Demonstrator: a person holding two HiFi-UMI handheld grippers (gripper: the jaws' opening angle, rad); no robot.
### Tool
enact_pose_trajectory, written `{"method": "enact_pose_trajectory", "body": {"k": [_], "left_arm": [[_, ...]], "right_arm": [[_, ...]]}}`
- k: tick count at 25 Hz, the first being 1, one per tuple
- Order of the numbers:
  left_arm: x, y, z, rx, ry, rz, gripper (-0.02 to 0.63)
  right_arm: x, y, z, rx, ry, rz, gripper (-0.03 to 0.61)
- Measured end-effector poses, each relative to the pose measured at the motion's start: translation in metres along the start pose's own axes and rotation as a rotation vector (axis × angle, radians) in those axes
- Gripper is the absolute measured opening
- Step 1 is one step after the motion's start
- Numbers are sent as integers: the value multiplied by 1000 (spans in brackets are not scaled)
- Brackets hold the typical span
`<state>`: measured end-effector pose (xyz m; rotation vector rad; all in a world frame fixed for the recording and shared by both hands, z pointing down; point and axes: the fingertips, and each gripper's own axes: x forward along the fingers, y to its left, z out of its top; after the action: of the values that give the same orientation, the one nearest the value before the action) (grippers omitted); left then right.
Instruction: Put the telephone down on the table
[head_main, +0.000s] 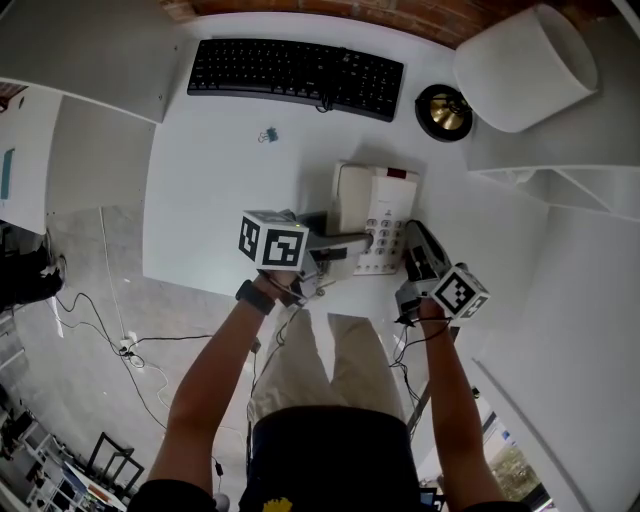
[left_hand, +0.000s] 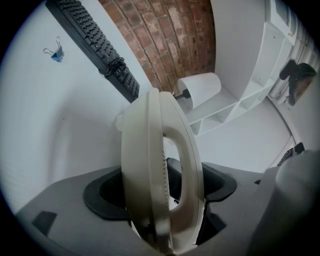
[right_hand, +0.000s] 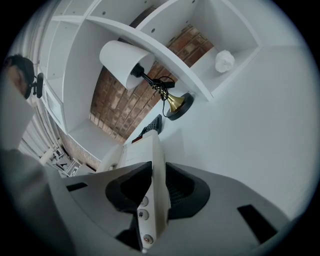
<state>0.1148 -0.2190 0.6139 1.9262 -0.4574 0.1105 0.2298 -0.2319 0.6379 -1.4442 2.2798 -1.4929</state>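
At your far left a blue binder clip (head_main: 268, 135) lies on the white table (head_main: 215, 215), with the black keyboard (head_main: 295, 72) beyond it by the brick wall. Your left gripper (left_hand: 165, 200) has its jaws set wide and clamped on the cream handset (left_hand: 150, 165), which stands edge-on between the pads. The telephone (head_main: 385, 225) sits over the table's near edge, the handset along its left side; whether its base touches the top cannot be told. Your right gripper (right_hand: 155, 187) is pinched narrowly on the telephone's right edge, beside the keypad. Far right stands a white-shaded lamp (head_main: 525, 65).
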Motion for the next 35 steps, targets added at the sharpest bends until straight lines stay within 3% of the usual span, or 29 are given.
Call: {"method": "enact_pose_trajectory", "body": {"k": [6,17,20,22,25,31,35], "left_arm": [[5,2,-3,18,19,38,451],[-3,14,-5,64,-37,113,472],[-9,23,-4,126,-28,192,471],[-15,27,-2,165,-29,216,437],[-19,27,-1,163,-31,199,408],[-19,34,-3,107,-5,219,430],[-24,38,-7,89,11,312,444]], "right_arm": [[-1,-1,1,-15,5,-12,83],[2,4,0,-32,11,11,95],[2,5,-5,15,19,26,100],[1,5,-5,25,13,24,103],[1,6,-4,18,6,20,103],[3,5,-5,26,7,29,104],[2,3,-7,33,6,8,115]]}}
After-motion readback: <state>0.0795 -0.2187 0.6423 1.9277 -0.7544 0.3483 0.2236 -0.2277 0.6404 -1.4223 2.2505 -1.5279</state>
